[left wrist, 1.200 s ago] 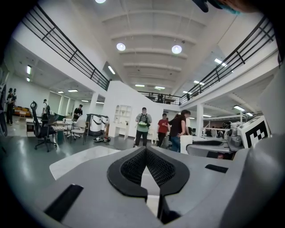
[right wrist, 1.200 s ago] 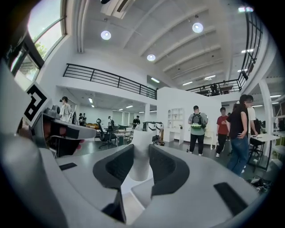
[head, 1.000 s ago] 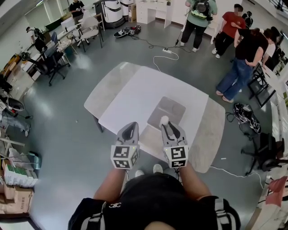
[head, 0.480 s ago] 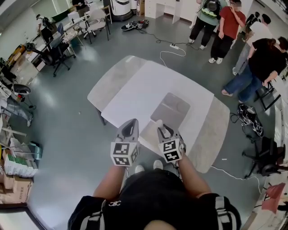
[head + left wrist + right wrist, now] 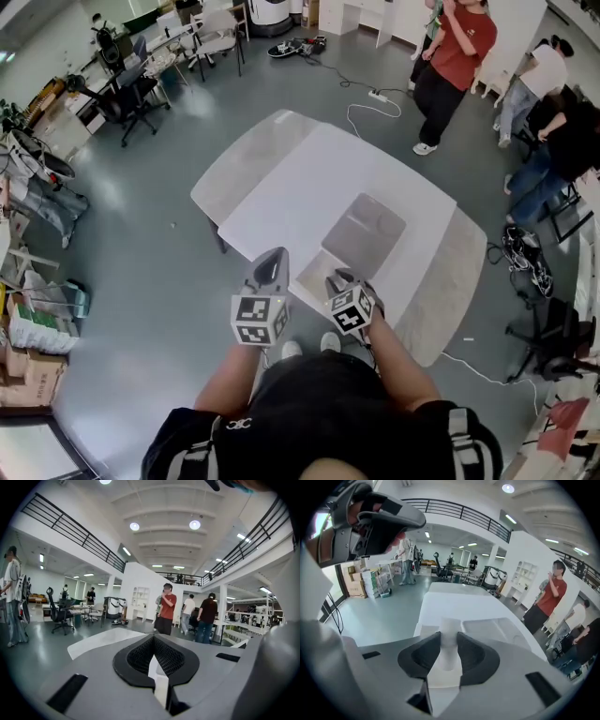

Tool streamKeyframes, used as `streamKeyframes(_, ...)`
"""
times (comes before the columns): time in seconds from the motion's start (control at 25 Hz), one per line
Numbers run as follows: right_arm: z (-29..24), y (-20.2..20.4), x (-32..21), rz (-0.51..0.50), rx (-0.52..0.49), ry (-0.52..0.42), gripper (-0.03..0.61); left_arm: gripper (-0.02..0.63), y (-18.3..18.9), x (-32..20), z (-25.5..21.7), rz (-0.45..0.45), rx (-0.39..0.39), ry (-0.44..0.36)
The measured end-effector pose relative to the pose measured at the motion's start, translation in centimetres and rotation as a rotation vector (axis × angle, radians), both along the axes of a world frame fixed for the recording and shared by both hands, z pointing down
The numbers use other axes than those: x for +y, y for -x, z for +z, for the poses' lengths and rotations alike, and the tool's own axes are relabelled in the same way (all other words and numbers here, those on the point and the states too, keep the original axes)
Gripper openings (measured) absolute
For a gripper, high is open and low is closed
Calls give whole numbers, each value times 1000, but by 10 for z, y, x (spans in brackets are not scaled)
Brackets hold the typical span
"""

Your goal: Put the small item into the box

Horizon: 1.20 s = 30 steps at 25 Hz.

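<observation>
A small white cylindrical item point(image 5: 449, 644) stands upright between the black pads of my right gripper point(image 5: 448, 637), which is shut on it. In the head view this gripper point(image 5: 339, 279) tips downward over the near edge of the white table point(image 5: 309, 178), just short of the shallow grey box point(image 5: 367, 223) lying open there. The right gripper view shows the box's moulded recesses point(image 5: 492, 626) just beyond the item. My left gripper point(image 5: 272, 256) hovers to the left, off the table's near edge. Its jaws point(image 5: 153, 638) meet at the tips with nothing in them.
A person in a red shirt point(image 5: 459, 56) stands beyond the table's far right corner, with others further right point(image 5: 553, 122). Cables point(image 5: 370, 103) trail on the floor behind the table. Office chairs and desks point(image 5: 131, 89) fill the far left.
My right gripper has come down and tipped forward toward the table, still holding the white item. The left gripper has barely shifted. The person in red has walked closer.
</observation>
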State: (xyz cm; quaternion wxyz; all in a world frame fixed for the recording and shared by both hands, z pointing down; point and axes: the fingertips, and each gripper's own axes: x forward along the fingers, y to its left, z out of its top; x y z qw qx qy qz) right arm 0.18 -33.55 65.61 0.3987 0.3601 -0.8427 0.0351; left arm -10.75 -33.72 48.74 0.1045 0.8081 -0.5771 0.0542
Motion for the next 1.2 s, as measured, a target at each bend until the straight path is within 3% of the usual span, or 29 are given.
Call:
streamKeyframes(0.4, 49, 4, -4, -56, 78, 157, 107, 12, 11, -11, 0, -44, -11, 12)
streamKeyframes(1.2, 97, 19, -10, -139, 164, 280, 109, 12, 25, -21, 0, -103, -30, 14)
